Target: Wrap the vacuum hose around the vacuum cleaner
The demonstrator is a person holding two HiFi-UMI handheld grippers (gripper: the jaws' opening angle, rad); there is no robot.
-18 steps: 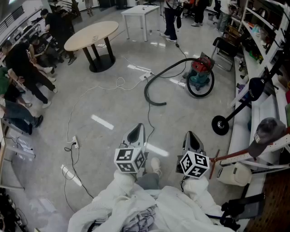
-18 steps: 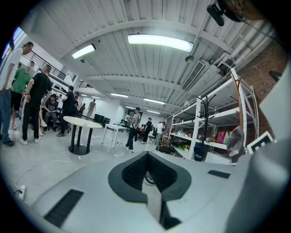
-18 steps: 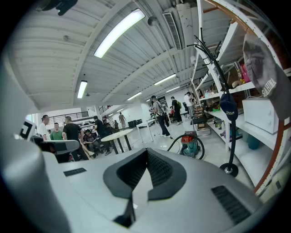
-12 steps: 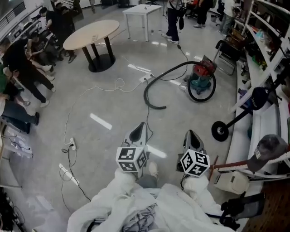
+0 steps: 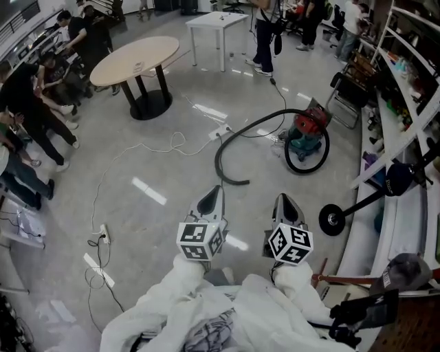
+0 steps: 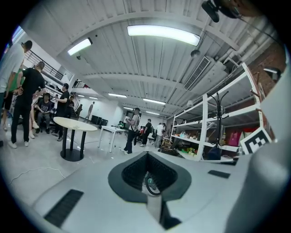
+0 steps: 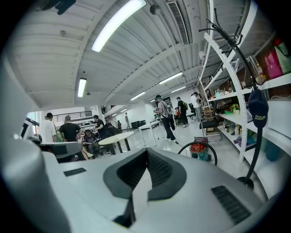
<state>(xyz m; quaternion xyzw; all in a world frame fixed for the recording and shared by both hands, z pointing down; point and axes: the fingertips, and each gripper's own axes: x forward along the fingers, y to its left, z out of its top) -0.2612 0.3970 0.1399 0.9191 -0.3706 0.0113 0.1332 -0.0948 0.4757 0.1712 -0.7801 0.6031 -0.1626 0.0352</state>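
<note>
The red and teal vacuum cleaner (image 5: 307, 129) stands on the grey floor at the right, well ahead of me. Its black hose (image 5: 221, 148) runs left from it, curves down and ends loose on the floor; another stretch of hose loops round the cleaner's front. My left gripper (image 5: 216, 189) and right gripper (image 5: 282, 199) are held side by side near my body, both shut and empty, far short of the hose. In the right gripper view the cleaner (image 7: 199, 149) shows to the right of the jaws. In the left gripper view it (image 6: 150, 184) peeks through the jaw notch.
A round table (image 5: 134, 60) and a white table (image 5: 216, 20) stand at the back, with people around them. Shelving (image 5: 405, 75) lines the right side. A stand with a round base (image 5: 332, 220) leans out near my right gripper. A power strip (image 5: 103, 234) and cables lie at left.
The view has advanced: the vacuum cleaner and hose sit a little lower and nearer in the head view. Both grippers stay shut side by side; the right one sits slightly further left.
</note>
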